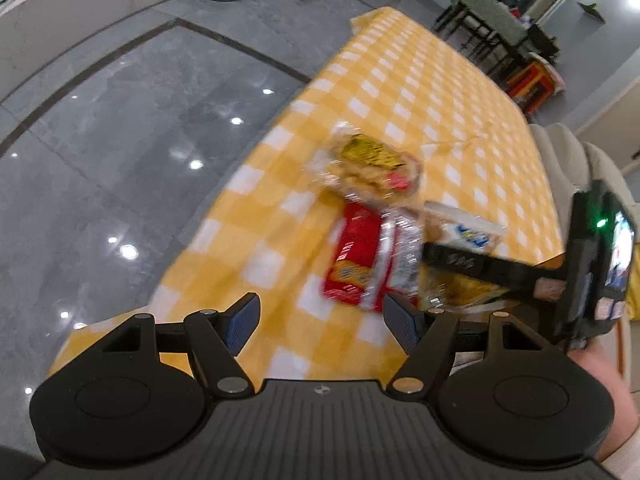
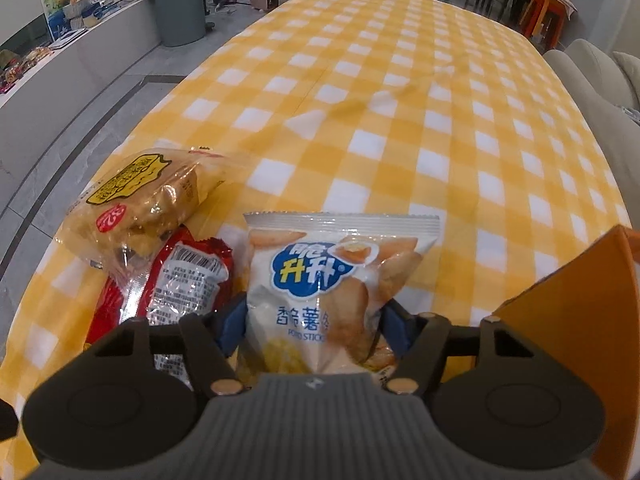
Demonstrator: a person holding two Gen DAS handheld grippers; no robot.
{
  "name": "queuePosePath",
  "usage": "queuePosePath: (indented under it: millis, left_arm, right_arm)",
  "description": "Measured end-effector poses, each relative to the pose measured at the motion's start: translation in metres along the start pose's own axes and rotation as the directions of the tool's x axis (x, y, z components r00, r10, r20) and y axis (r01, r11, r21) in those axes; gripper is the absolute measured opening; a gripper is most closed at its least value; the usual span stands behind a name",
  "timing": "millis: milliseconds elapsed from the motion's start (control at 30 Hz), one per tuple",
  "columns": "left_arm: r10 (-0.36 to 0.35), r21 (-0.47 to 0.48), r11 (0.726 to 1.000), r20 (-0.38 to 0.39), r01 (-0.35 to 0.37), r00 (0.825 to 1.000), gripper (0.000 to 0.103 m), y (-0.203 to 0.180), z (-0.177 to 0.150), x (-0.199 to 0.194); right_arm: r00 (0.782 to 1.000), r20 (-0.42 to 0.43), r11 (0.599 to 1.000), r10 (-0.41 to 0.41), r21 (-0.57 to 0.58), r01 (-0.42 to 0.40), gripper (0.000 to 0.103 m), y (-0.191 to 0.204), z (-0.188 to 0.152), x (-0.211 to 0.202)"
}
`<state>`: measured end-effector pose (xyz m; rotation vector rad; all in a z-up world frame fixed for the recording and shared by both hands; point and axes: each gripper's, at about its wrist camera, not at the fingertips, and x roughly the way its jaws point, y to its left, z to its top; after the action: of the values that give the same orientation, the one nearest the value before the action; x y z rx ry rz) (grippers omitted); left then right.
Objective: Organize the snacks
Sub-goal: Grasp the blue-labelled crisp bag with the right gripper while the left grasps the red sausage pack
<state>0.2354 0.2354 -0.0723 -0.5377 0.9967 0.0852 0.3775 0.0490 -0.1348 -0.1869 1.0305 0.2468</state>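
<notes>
— How are your two hands set right now?

— My left gripper [image 1: 320, 322] hangs above the near edge of the worktop [image 1: 420, 92], tipped down toward it, its jaws spread wide with nothing between them. My right gripper [image 2: 310, 330] is held low and level, pointing along the worktop toward 12 o'clock. In the left wrist view it reaches in from 3 o'clock, my hand [image 1: 608, 392] behind it.

— And the right jaws?

— Closed in on the lower half of the white potato stick bag [image 2: 336, 276]; both blue pads press its sides.

— Which way does that bag run?

— Its long axis follows my fingers, the crimped top edge pointing away at 12 o'clock, the printed face up toward the camera.

— The other snacks?

— At 10 o'clock from the white bag lies a clear pack of pastry with a yellow label [image 2: 140, 200], long axis slanting from 8 to 2 o'clock. A red packet [image 2: 180, 284] is just beside the white bag at 9 o'clock, barcode side up, its far end tucked under the pastry pack. The left view is blurred, so I can't say whether the white bag touches the cloth.

— Anything else near?

— An orange box [image 2: 580, 340] at 3 o'clock, close beside my right jaws.
</notes>
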Motion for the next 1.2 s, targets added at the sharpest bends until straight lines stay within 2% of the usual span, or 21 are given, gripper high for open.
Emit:
queuePosePath:
  millis: [167,267,300,433,567,733,833,900,1000,1067,1133,1200]
  left_arm:
    - [-0.031,0.066,0.997,-0.01,0.031,0.999,0.086,-0.03,0.017,0.011]
    - [0.013,0.13,0.991,-0.018,-0.01,1.0,0.086,-0.049,0.026,0.03]
    - [0.029,0.153,0.988,-0.022,-0.026,0.999,0.086,-0.054,0.027,0.038]
    - [0.078,0.219,0.973,-0.041,-0.068,0.996,0.085,-0.067,0.029,0.06]
    - [0.077,0.274,0.96,-0.056,-0.059,0.995,0.086,-0.069,0.026,0.066]
    - [0.05,0.257,0.966,-0.052,-0.035,0.997,0.091,-0.072,0.025,0.075]
    - [0.048,0.278,0.96,-0.017,-0.042,0.999,0.092,-0.078,0.026,0.08]
    - [0.073,0.289,0.955,-0.001,-0.07,0.997,0.092,-0.082,0.027,0.084]
    - [0.155,0.284,0.947,-0.006,-0.147,0.988,0.091,-0.085,0.027,0.093]
    - [0.163,0.266,0.952,-0.031,-0.149,0.986,0.091,-0.083,0.025,0.098]
    - [0.162,0.258,0.954,-0.012,-0.154,0.987,0.091,-0.082,0.022,0.098]
    - [0.17,0.269,0.949,0.008,-0.166,0.985,0.082,-0.084,0.019,0.098]
  right_arm:
    - [0.999,-0.048,0.999,0.022,0.041,-0.02,0.067,-0.006,0.005,0.003]
    - [0.996,-0.075,0.995,0.041,0.091,-0.034,0.064,-0.013,0.007,0.002]
    - [0.996,-0.077,0.992,0.053,0.122,-0.043,0.06,-0.017,0.007,0.001]
    - [0.993,-0.039,0.975,0.113,0.199,-0.103,0.056,-0.032,0.009,-0.009]
    - [0.987,0.014,0.964,0.157,0.216,-0.156,0.055,-0.039,0.015,-0.03]
    - [0.969,0.128,0.948,0.211,0.213,-0.235,0.055,-0.048,0.027,-0.07]
    - [0.97,0.171,0.963,0.175,0.176,-0.205,0.055,-0.052,0.031,-0.09]
    - [0.97,0.185,0.968,0.16,0.161,-0.19,0.055,-0.056,0.031,-0.097]
    - [0.972,0.192,0.975,0.138,0.147,-0.168,0.053,-0.06,0.03,-0.098]
    - [0.967,0.201,0.964,0.158,0.18,-0.195,0.052,-0.067,0.028,-0.096]
    - [0.966,0.204,0.959,0.162,0.197,-0.202,0.052,-0.071,0.026,-0.094]
    - [0.966,0.201,0.96,0.163,0.192,-0.202,0.051,-0.071,0.026,-0.094]
